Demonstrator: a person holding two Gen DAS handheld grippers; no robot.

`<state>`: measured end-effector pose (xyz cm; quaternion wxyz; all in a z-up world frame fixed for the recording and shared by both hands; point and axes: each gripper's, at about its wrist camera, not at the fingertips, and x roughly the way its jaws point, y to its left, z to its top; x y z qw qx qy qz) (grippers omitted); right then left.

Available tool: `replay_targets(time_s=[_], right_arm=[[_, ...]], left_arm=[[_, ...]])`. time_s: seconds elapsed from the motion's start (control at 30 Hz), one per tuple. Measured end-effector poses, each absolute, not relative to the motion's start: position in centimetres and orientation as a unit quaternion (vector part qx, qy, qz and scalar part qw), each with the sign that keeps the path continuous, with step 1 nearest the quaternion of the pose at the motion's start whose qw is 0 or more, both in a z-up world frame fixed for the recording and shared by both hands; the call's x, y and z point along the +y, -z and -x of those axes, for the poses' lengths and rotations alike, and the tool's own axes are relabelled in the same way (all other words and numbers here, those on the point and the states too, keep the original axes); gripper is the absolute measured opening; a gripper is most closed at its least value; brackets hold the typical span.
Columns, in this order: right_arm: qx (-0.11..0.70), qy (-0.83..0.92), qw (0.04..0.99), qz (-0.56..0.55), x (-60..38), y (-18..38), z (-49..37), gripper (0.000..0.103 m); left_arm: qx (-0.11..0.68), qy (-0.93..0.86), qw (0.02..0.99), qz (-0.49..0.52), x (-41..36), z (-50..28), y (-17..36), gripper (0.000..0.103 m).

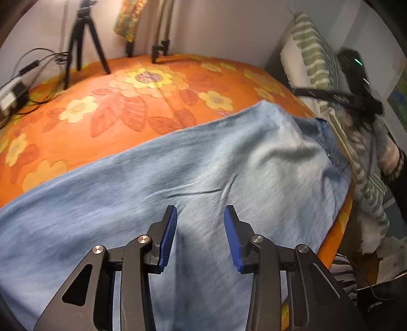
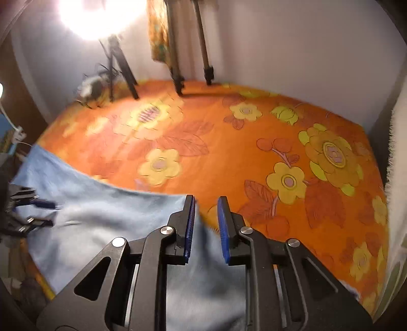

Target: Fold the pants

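Note:
Light blue jeans lie spread across an orange flowered bedspread, their darker waistband at the right. My left gripper hovers over the middle of the denim, open, with nothing between its blue pads. In the right wrist view the jeans fill the lower left. My right gripper stands over their edge with a narrow gap between the pads; the fabric edge runs under that gap and the pads do not press on it. The left gripper shows blurred at the left edge.
Tripod legs and cables with a power strip stand at the bed's far side by the wall, under a bright lamp. A green striped pillow leans at the right. A hand and a blurred black device are beside it.

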<state>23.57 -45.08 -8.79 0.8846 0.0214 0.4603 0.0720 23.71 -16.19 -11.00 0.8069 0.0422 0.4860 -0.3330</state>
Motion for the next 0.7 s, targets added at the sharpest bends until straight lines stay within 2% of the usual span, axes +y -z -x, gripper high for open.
replay_targets(time_s=[0.27,0.37,0.4,0.7], right_arm=[[0.445,-0.103,0.889,-0.03,-41.8,6.1,-17.0,0.02],[0.431,-0.121,0.894,-0.032,-39.6,4.3,-16.1,0.038],[0.426,-0.126,0.895,-0.03,-39.0,3.9,-15.9,0.04],[0.391,-0.201,0.898,-0.008,-28.7,0.3,-15.9,0.042]], left_arm=[[0.473,0.266,0.84,0.011,-8.9,-20.6,8.8,0.037],[0.463,0.229,0.856,0.027,-5.7,-19.5,7.9,0.037],[0.459,0.217,0.861,0.037,-4.4,-18.9,7.6,0.037],[0.445,0.105,0.882,0.115,8.1,-13.5,7.1,0.037]])
